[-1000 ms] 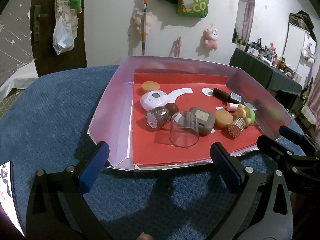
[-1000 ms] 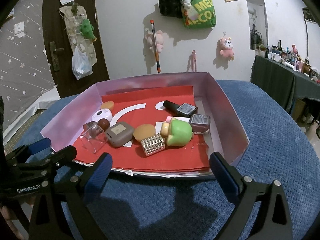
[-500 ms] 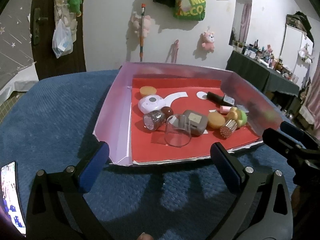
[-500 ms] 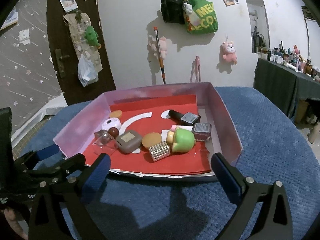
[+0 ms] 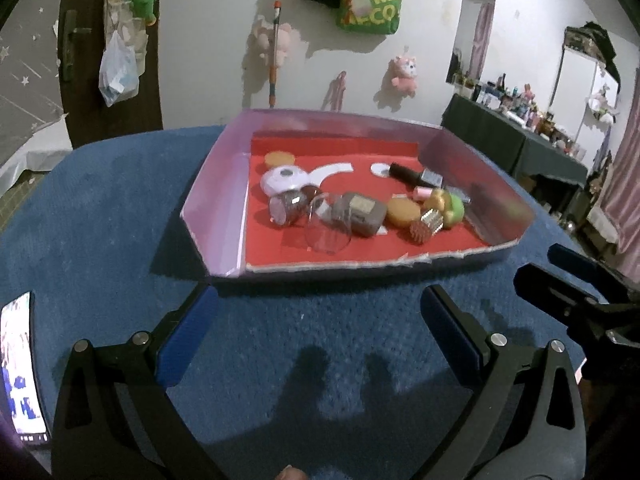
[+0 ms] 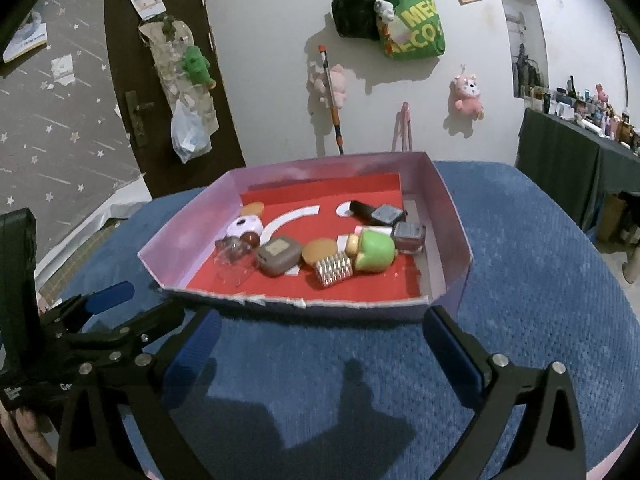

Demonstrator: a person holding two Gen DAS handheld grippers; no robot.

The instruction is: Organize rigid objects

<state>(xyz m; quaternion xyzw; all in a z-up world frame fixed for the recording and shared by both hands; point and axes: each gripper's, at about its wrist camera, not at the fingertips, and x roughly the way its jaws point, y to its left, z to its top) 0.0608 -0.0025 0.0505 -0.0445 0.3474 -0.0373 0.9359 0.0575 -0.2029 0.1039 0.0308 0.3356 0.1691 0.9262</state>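
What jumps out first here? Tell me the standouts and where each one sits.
The pink box with its red floor sits mid-frame on the blue cloth, crowded with small items. Brightest is the green toy toward the right, beside a studded silver piece; a clear cup lies on its side near the front left. Both tools, left and right, hover open short of the box.

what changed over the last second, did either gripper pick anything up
No pickup. Both grippers, left gripper and right gripper, backed away from the pink tray, open and empty. The clear cup and the other items lie where they were.
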